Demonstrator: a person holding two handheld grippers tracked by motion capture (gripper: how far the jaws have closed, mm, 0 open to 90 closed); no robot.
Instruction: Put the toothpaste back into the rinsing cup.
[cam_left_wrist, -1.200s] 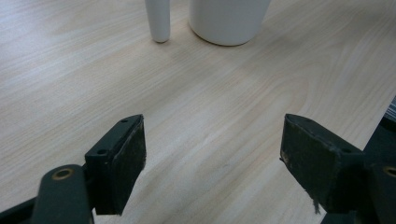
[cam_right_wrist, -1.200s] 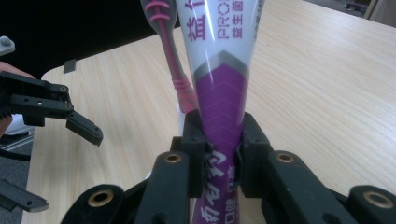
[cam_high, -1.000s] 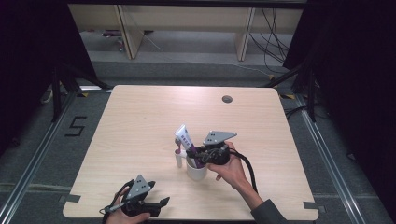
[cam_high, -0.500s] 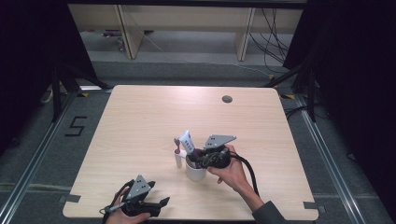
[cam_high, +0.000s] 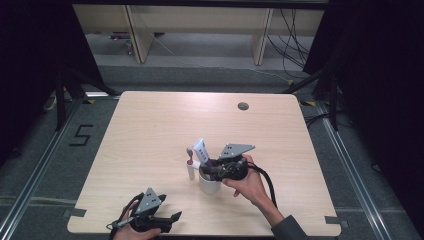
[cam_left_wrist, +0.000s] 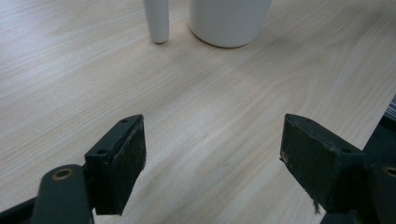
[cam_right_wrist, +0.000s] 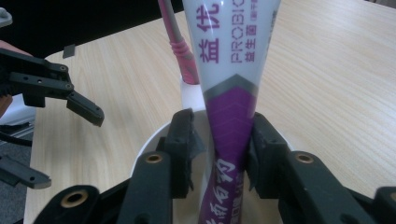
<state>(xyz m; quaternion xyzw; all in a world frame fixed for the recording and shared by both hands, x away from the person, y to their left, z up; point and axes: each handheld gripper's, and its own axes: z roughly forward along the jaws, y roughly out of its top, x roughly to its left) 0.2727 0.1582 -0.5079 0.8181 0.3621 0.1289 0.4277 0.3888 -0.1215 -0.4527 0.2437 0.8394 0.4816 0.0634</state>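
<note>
A white cup (cam_high: 210, 184) stands on the table's near half, with a white and purple toothpaste tube (cam_high: 202, 150) upright in it. My right gripper (cam_high: 212, 167) reaches over the rim. Its jaws have just been opening: they stand open around the tube (cam_right_wrist: 231, 56), with a gap at the left pad (cam_right_wrist: 184, 140). A pink toothbrush (cam_high: 190, 156) stands in a slim white holder (cam_high: 191, 172) to the cup's left. My left gripper (cam_high: 172, 217) rests open at the table's front edge with nothing between its jaws (cam_left_wrist: 212, 163).
The wooden table (cam_high: 150, 130) has a round cable hole (cam_high: 243, 106) at its back right. The cup (cam_left_wrist: 229, 21) and the holder's base (cam_left_wrist: 156, 21) lie beyond my left gripper. A black cable (cam_high: 267, 182) trails from my right gripper.
The toothpaste tube has shifted slightly right and sits a little lower in the cup. My left gripper has not moved.
</note>
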